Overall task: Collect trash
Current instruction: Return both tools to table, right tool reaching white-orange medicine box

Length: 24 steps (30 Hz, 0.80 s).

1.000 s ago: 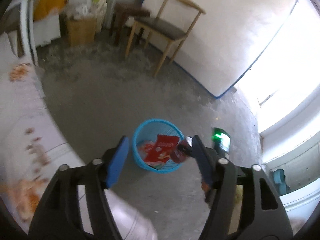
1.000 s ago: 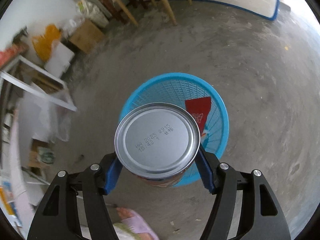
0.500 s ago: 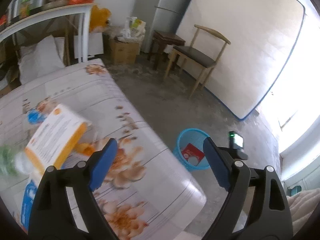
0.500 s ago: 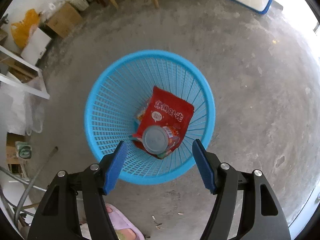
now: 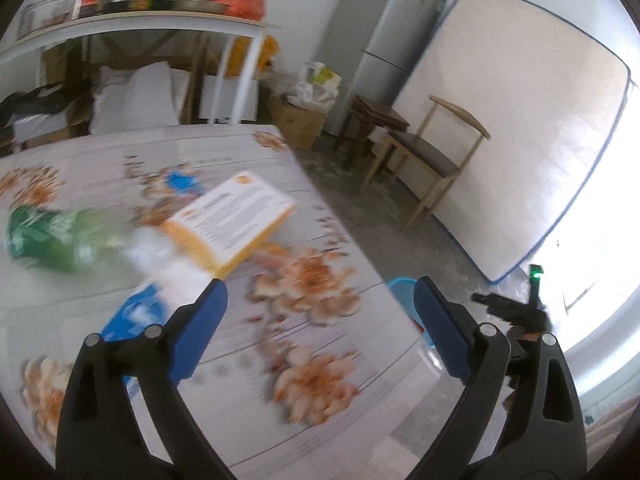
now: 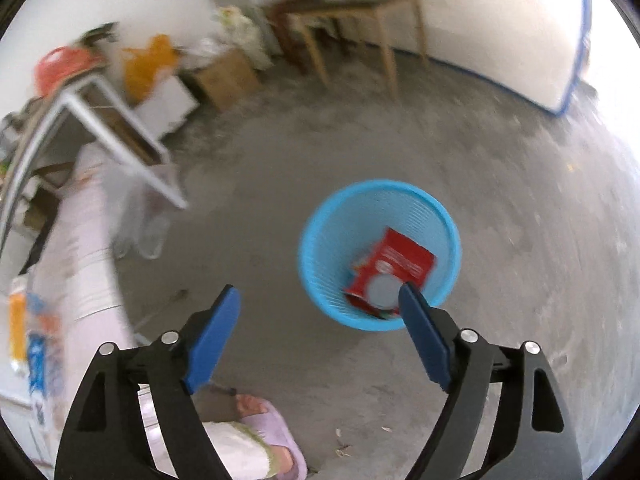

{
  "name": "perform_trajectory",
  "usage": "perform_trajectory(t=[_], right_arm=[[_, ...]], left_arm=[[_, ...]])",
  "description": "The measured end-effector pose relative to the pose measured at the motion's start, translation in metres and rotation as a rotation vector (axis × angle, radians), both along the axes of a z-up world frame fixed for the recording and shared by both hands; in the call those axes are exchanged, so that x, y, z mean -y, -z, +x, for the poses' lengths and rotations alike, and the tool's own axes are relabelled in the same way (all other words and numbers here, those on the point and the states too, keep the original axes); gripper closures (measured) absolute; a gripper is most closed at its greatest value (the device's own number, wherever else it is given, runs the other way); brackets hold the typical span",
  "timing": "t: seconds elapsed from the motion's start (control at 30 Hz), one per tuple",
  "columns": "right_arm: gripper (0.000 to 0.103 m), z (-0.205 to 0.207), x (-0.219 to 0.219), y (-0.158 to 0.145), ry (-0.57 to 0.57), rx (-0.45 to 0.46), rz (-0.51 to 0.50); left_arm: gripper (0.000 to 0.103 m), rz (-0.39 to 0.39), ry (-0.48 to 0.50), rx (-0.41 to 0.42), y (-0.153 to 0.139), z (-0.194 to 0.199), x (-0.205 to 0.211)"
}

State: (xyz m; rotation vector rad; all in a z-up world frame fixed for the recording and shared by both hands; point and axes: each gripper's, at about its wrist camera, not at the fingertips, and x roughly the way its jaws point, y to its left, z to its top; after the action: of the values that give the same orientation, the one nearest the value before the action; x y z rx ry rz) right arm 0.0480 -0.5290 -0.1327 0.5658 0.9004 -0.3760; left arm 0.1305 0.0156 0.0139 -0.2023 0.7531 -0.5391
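Both claws gape empty: left claw [image 5: 320, 300] over the floral table [image 5: 332, 392], right claw [image 6: 320, 306] near the blue basket [image 6: 320, 216].

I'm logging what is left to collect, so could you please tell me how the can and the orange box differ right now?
The can lies inside the blue basket on the floor; the orange box is on the flowered table. The can is round with a grey metal end showing; the box is flat and rectangular with printed text. The can rests on a red packet; the box lies among other litter. Neither is held by a claw.
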Motion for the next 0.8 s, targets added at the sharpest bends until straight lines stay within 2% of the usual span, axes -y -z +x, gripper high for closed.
perform_trajectory(t=[0.2, 0.33, 0.6, 0.8], right_arm=[[0.023, 0.021, -0.066, -0.059, -0.194, 0.119, 0.004], [0.023, 0.043, -0.117, -0.088, -0.345, 0.186, 0.053], [0.023, 0.076, -0.215, -0.111, -0.570, 0.196, 0.091], [0.023, 0.087, -0.266, -0.117, -0.655, 0.183, 0.190]], left_arm=[[0.013, 0.013, -0.137, 0.025, 0.007, -0.024, -0.058], [0.013, 0.039, -0.215, 0.023, 0.017, -0.033, -0.090], [0.013, 0.006, -0.300, 0.019, 0.031, -0.036, -0.127], [0.013, -0.027, -0.308, 0.022, 0.037, -0.030, -0.137]])
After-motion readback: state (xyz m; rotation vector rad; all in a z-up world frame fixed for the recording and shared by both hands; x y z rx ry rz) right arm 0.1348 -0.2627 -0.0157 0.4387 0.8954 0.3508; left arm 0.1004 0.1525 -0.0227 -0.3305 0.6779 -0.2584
